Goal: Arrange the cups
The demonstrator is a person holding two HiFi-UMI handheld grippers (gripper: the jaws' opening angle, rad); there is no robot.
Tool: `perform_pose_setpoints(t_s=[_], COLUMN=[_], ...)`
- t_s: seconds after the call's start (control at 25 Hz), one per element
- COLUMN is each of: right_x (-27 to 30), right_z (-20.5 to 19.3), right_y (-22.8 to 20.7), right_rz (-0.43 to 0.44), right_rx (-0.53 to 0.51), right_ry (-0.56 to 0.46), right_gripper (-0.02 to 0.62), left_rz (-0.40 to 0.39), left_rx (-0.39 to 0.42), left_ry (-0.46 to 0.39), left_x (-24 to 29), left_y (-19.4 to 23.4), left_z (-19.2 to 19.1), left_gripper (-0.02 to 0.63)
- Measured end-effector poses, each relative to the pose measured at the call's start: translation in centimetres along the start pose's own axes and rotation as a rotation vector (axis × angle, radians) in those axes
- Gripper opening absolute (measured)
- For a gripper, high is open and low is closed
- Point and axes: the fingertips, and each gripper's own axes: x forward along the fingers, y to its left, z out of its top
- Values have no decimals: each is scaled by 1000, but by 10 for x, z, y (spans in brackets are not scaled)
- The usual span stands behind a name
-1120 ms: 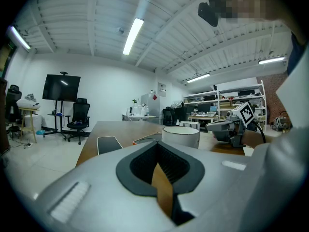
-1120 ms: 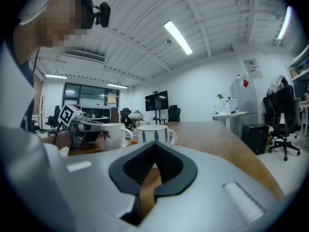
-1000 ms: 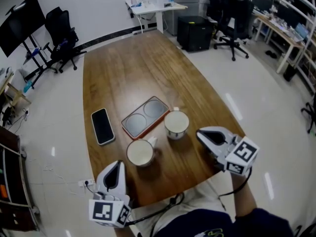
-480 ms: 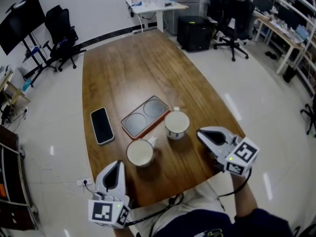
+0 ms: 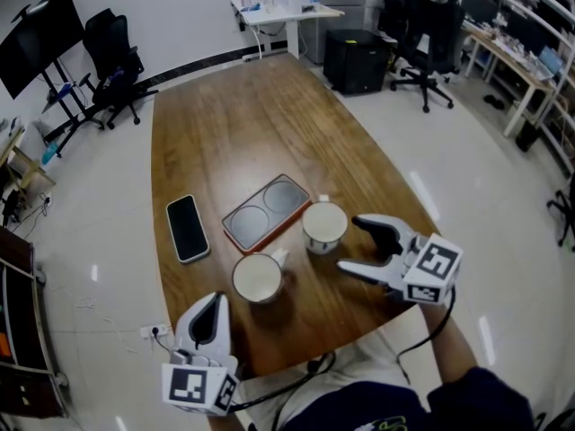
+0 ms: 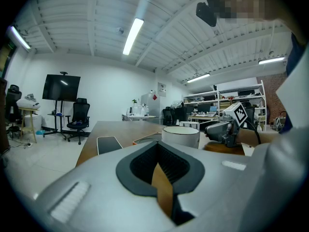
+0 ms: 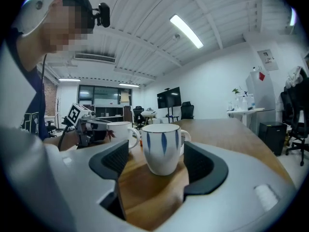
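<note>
Two white cups stand on the wooden table (image 5: 225, 142). One cup (image 5: 256, 278) is near the front edge. The other, a blue-striped cup (image 5: 323, 225) (image 7: 163, 146), stands beside the tray. My right gripper (image 5: 350, 244) (image 7: 157, 159) points at the striped cup with its jaws opening wide. The cup stands just ahead of the tips and the pads do not touch it. My left gripper (image 5: 214, 302) (image 6: 161, 178) hangs at the table's front edge behind the near cup (image 6: 180, 135), shut with nothing in it.
A grey tray with an orange rim (image 5: 265, 211) and two round recesses lies behind the cups. A black phone (image 5: 187, 228) lies to its left. Office chairs, desks and a black cabinet (image 5: 355, 59) stand around the table on the floor.
The right gripper's jaws have gone from shut to wide open, and it has swung left toward the striped cup. The left gripper and both cups have not moved.
</note>
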Motion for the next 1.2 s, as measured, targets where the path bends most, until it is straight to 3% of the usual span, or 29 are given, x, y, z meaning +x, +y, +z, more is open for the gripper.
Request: perform_pose_setpoints(t_s=[0.28,0.72,0.92,1.2], right_x=[36,58,69,75], right_z=[8,8,0,-3], right_y=[-3,-11,-10,-13], right_rz=[65,61,110,80], right_rx=[-4,2,4,17], right_ry=[31,41,116,131], right_gripper=[373,366,399,391], left_rz=[-1,0,0,2], left_rx=[0,2,2,-2], left_ry=[2,-1,2,5], left_x=[0,0,0,0], left_y=[0,-1,-1,-1], left_z=[2,0,2,-1], left_gripper=[3,3,3,3])
